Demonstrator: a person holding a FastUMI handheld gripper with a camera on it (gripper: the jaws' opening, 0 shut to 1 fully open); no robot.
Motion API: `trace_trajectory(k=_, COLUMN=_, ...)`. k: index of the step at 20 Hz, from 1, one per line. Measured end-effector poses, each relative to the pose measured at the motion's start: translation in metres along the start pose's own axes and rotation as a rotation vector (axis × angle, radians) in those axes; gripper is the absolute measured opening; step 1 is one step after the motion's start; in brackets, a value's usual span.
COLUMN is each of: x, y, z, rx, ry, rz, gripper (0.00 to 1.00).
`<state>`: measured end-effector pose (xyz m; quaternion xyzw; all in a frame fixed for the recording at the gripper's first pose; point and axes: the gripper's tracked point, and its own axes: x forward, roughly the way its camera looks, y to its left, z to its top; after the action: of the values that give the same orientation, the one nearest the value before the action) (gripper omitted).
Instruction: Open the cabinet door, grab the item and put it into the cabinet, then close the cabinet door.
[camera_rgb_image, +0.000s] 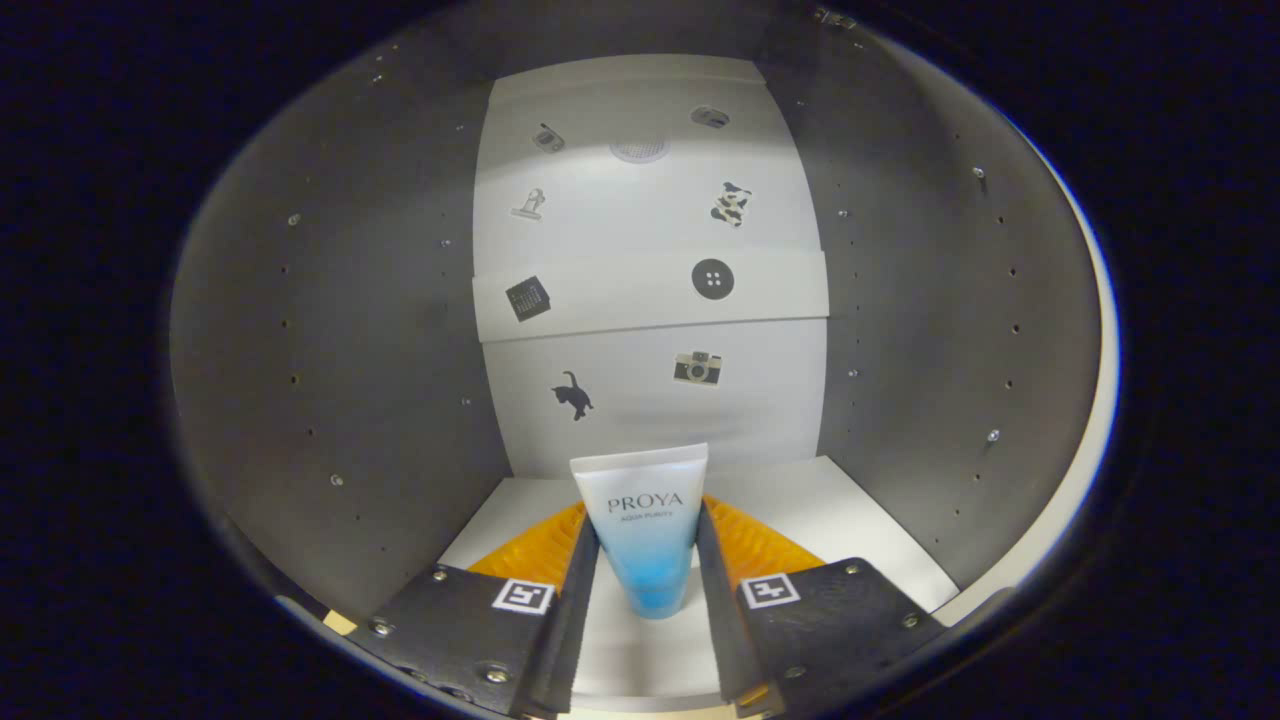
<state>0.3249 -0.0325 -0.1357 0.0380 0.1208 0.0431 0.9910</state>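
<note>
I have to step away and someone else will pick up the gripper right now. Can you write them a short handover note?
Gripper: fingers closed on the tube, which stands upright between them, crimped end up.
Position: inside the open cabinet, tube over the white cabinet floor, ahead of the sticker-covered back wall.
Done: door opened, tube grabbed and carried in.
Left: set the tube down if not yet resting, release it, back out, close the door.

The tube (645, 525) looks like smooth, glossy plastic, the cabinet's side walls (380, 380) matt grey board, its back panel (650, 300) matt white.
</note>
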Motion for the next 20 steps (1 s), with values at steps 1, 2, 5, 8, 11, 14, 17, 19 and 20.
trace_trajectory(k=1, x=-0.001, y=0.001, z=0.000, rx=0.002, ry=0.001, rz=-0.002, gripper=0.59)
trace_trajectory(k=2, x=-0.001, y=-0.003, z=0.001, rx=0.004, ry=-0.006, rz=-0.022, gripper=0.69)
trace_trajectory(k=5, x=-0.007, y=-0.002, z=-0.002, rx=-0.014, ry=0.003, rz=-0.028, gripper=0.99)
trace_trajectory(k=8, x=-0.015, y=-0.004, z=-0.004, rx=-0.032, ry=-0.005, rz=-0.042, gripper=0.99)
trace_trajectory(k=11, x=-0.029, y=-0.005, z=-0.003, rx=-0.040, ry=-0.009, rz=-0.057, gripper=0.99)
trace_trajectory(k=14, x=-0.053, y=-0.004, z=-0.001, rx=-0.032, ry=-0.013, rz=-0.060, gripper=0.99)
trace_trajectory(k=17, x=-0.089, y=-0.001, z=-0.003, rx=-0.046, ry=-0.007, rz=-0.067, gripper=0.99)
trace_trajectory(k=19, x=-0.123, y=0.003, z=-0.006, rx=-0.059, ry=0.003, rz=-0.054, gripper=0.99)
trace_trajectory(k=20, x=-0.142, y=0.004, z=-0.007, rx=-0.061, ry=0.004, rz=-0.048, gripper=0.99)
